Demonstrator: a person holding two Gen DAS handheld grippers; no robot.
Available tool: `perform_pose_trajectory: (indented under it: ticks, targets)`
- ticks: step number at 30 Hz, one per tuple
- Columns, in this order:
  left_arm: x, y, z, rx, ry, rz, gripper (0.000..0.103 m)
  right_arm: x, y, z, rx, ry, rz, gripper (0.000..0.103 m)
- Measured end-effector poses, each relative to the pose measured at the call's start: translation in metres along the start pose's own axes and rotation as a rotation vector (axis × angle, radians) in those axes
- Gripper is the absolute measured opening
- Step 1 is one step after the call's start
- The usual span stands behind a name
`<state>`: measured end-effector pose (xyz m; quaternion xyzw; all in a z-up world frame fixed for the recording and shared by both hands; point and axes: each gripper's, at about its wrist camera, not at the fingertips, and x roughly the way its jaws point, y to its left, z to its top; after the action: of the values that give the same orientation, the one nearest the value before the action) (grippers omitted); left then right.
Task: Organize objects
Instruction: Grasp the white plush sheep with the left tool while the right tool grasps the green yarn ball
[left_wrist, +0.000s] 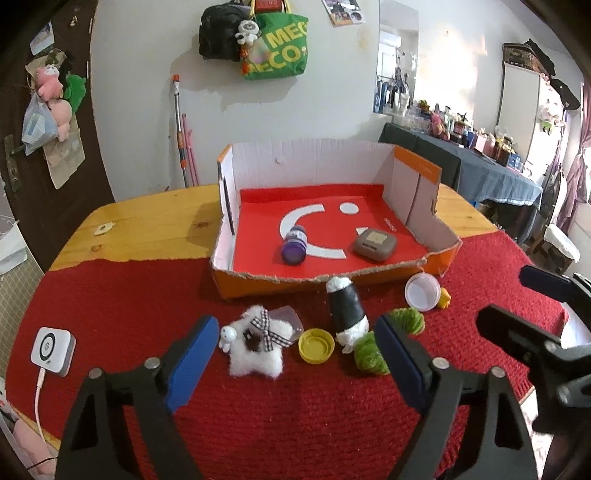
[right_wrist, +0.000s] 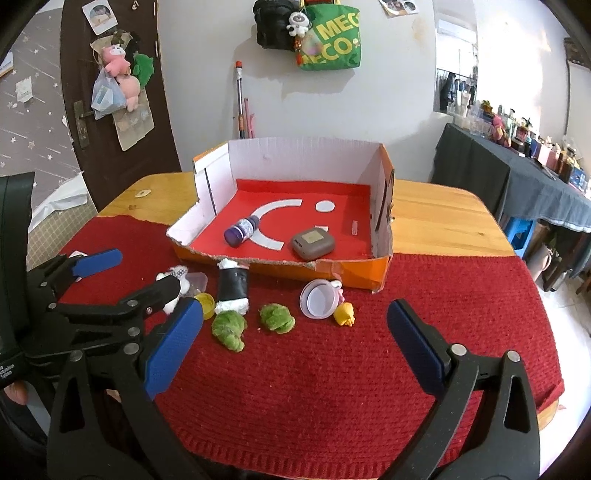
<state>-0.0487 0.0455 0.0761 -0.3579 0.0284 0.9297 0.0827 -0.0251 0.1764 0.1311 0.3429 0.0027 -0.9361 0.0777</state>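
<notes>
**Table stock, both claws empty**

- Your left gripper (left_wrist: 295, 354) hovered over the red knitted mat (left_wrist: 258, 406), jaws spread wide, nothing between the blue pads.
- Your right gripper (right_wrist: 295, 343) stood likewise agape and empty above the mat.
- Cardboard box (left_wrist: 255, 286), far side of the mat, torn front wall: it held a purple bottle (left_wrist: 294, 245) lying on its side and, well apart, a brown case (left_wrist: 375, 244).
- Loose in front of the box, left to right: white fluffy star with checked bow (left_wrist: 256, 350); clear lid (left_wrist: 290, 317) behind it; yellow cap (left_wrist: 316, 346); black roll with white ends (left_wrist: 347, 308); two green plush pieces (right_wrist: 229, 328) (right_wrist: 276, 317); pale cup (right_wrist: 319, 299) on its side; yellow toy (right_wrist: 344, 314) beside that cup.
- White charger pad (left_wrist: 51, 350) lay at the mat's left edge, cable attached.
</notes>
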Motion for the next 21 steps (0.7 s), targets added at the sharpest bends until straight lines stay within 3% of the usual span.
perform_pose_trajectory:
  ticks: [6, 9, 16, 21]
  targets:
    - [0.013, 0.002, -0.008, -0.008, 0.043, -0.016, 0.067, 0.014, -0.002, -0.009, 0.011, 0.046, 0.005, 0.067]
    - [0.019, 0.003, -0.012, -0.012, 0.065, -0.025, 0.058, 0.021, -0.004, -0.013, 0.016, 0.068, 0.01, 0.059]
    - [0.032, 0.003, -0.022, -0.012, 0.109, -0.044, 0.043, 0.038, -0.003, -0.021, 0.014, 0.112, 0.032, 0.052]
    - [0.037, 0.015, -0.025, -0.038, 0.123, -0.032, 0.04, 0.048, -0.003, -0.025, 0.016, 0.133, 0.041, 0.051]
